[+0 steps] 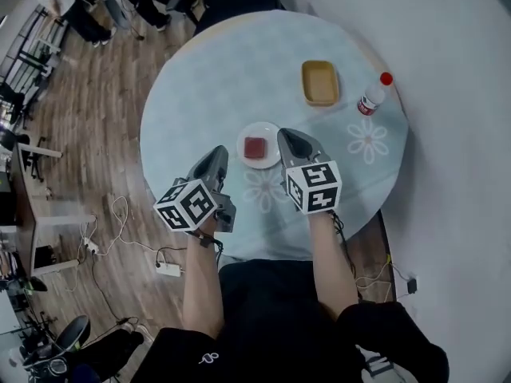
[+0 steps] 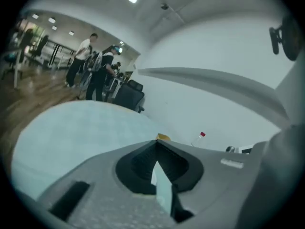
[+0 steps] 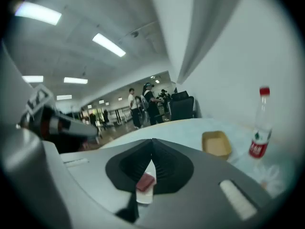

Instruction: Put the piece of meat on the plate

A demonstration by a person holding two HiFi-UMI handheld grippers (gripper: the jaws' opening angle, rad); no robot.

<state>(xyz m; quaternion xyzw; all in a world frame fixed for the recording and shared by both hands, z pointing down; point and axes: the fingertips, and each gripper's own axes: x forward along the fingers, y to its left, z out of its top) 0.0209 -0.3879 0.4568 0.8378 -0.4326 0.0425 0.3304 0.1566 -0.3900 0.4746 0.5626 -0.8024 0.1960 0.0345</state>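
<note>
Two tools are in view, and we find both closed tip to tip with nothing held. The left tool (image 1: 217, 152) is just left of the plate (image 1: 244, 136). The tip of the right tool (image 1: 286, 136) overlaps the plate's right rim in the head view. We record the piece of meat (image 1: 255, 148), a flat red slab, lying at the middle of the plate, clear of both tools. Beyond the plate to its right sits a yellow tray (image 1: 320, 82). Further right stands an upright red-capped bottle (image 1: 373, 96). The plate rests on the round table (image 1: 215, 78).
</note>
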